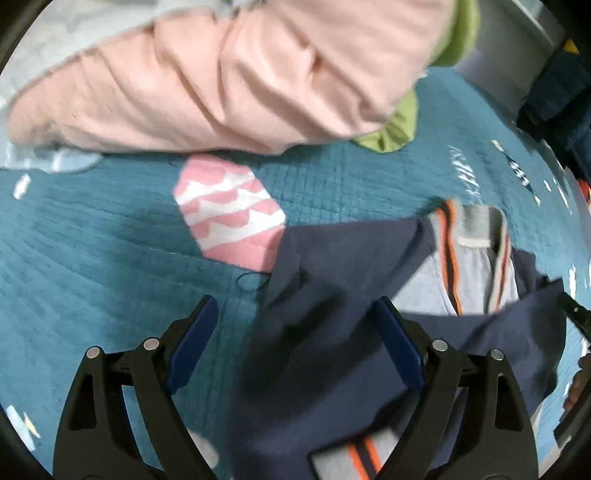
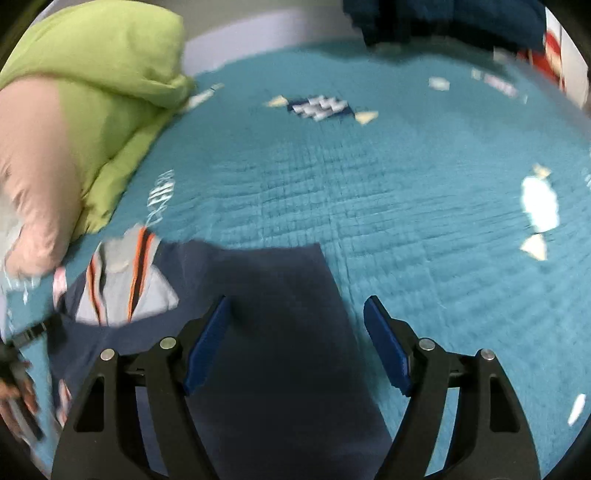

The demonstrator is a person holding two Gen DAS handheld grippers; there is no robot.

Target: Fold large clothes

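Note:
A navy garment point(image 1: 332, 280) with a grey collar area and orange-and-black stripes point(image 1: 476, 273) lies on a teal quilted bedspread point(image 1: 110, 258). My left gripper point(image 1: 297, 306) hangs open over its left edge, nothing pressed between its blue pads point(image 1: 194, 343). In the right wrist view the same navy garment point(image 2: 280, 332) lies flat, its striped grey collar point(image 2: 125, 280) at the left. The right gripper point(image 2: 297, 306) stands open above the navy cloth, its pads point(image 2: 388, 347) clear of it.
A pink quilt point(image 1: 240, 81) and a lime-green cushion point(image 1: 391, 133) are piled at the far side. A pink-and-white printed patch point(image 1: 229, 210) lies on the bedspread. Dark clothing point(image 2: 443, 22) hangs at the far right. Part of a hand point(image 2: 14, 391) shows at the left edge.

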